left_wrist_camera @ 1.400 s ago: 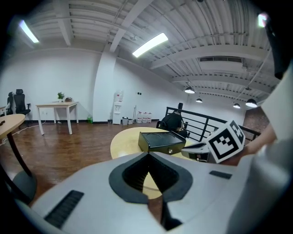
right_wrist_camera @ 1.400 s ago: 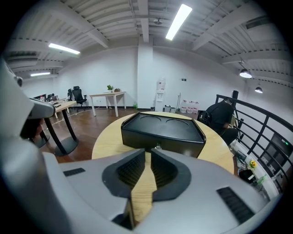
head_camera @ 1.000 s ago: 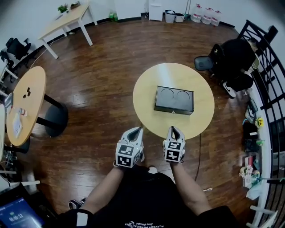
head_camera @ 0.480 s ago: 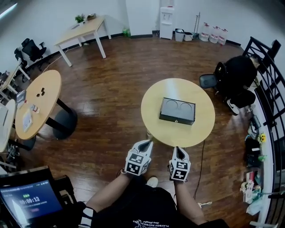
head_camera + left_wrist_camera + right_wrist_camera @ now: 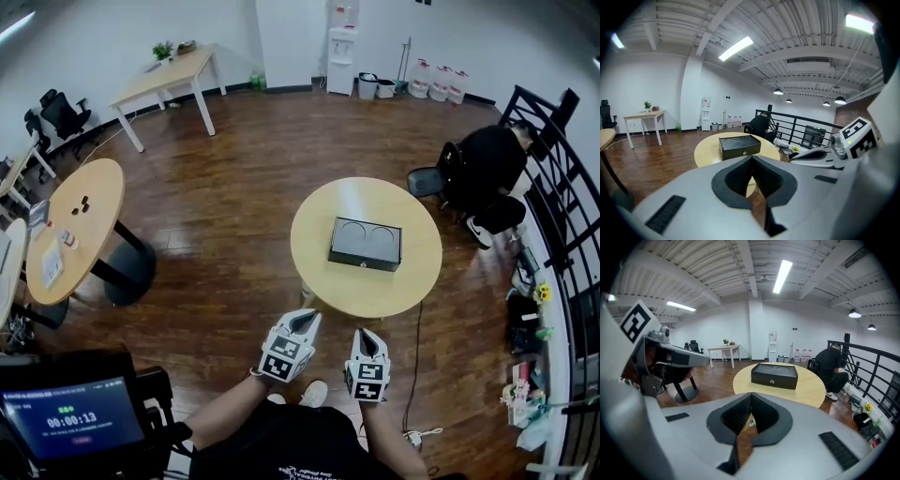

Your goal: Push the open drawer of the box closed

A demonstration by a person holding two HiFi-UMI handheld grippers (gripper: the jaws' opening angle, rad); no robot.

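Observation:
A black box (image 5: pixel 365 244) with two round recesses in its lid sits in the middle of a round wooden table (image 5: pixel 323 277). Its front face with a small knob (image 5: pixel 772 381) is turned toward me; how far the drawer stands out I cannot make out. My left gripper (image 5: pixel 307 320) and right gripper (image 5: pixel 366 338) are held side by side over the floor, well short of the table's near edge. Both are shut and hold nothing. The left gripper view shows the box (image 5: pixel 739 146) beyond its jaw tips (image 5: pixel 751 158); the right gripper (image 5: pixel 751 395) points at the box too.
A person in black (image 5: pixel 487 164) sits beyond the table at the right, beside a black railing (image 5: pixel 562 216). Another round table (image 5: pixel 75 225) stands at the left, a rectangular desk (image 5: pixel 169 70) at the back. A screen (image 5: pixel 70 417) is at the bottom left.
The view has drawn back from the table: the box looks smaller and farther off. Both grippers now sit lower in the head view, farther from the table's edge, still shut.

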